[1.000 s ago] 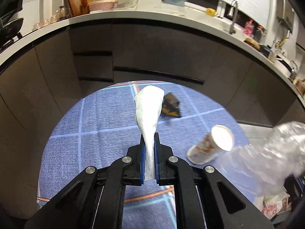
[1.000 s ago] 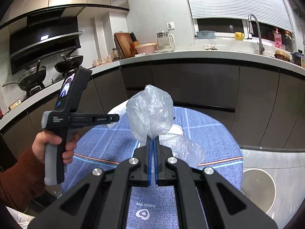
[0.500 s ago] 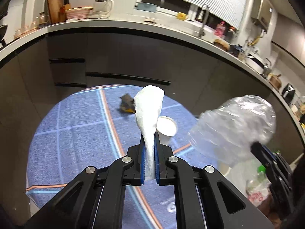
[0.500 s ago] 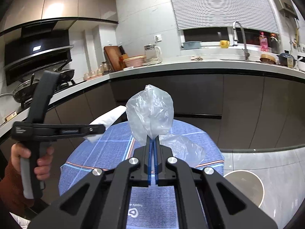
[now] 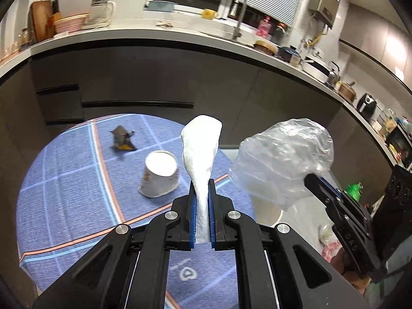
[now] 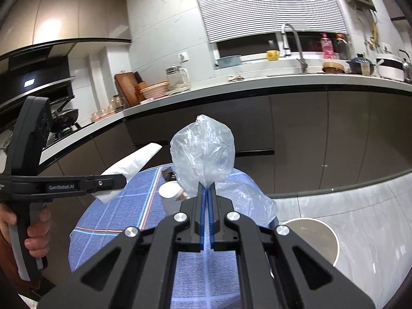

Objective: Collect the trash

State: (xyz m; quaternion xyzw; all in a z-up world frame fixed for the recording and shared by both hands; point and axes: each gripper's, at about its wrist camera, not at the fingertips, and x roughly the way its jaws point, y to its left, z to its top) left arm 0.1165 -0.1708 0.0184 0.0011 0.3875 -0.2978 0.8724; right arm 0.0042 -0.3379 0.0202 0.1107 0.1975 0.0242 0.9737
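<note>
Our left gripper point(image 5: 202, 206): fingers squeezed tight on white tissue point(image 5: 202, 149), which sticks straight up out of them. Our right gripper point(image 6: 206, 200): fingers pinched tight on crinkly clear plastic bag point(image 6: 203, 152), puffed up above them. Round white bin point(image 6: 316, 234) sits on floor just past edge of blue worktop point(image 5: 72, 180), below and right of both. We think right hand is nearer bin, so bag goes first. Paper cup point(image 5: 159, 177) on its side behind tissue; dark wrapper point(image 5: 122, 141) further back. Both not picked up yet.

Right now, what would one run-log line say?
left tongs: shut on tissue | right tongs: shut on plastic bag | table: paper cup, wrapper
</note>
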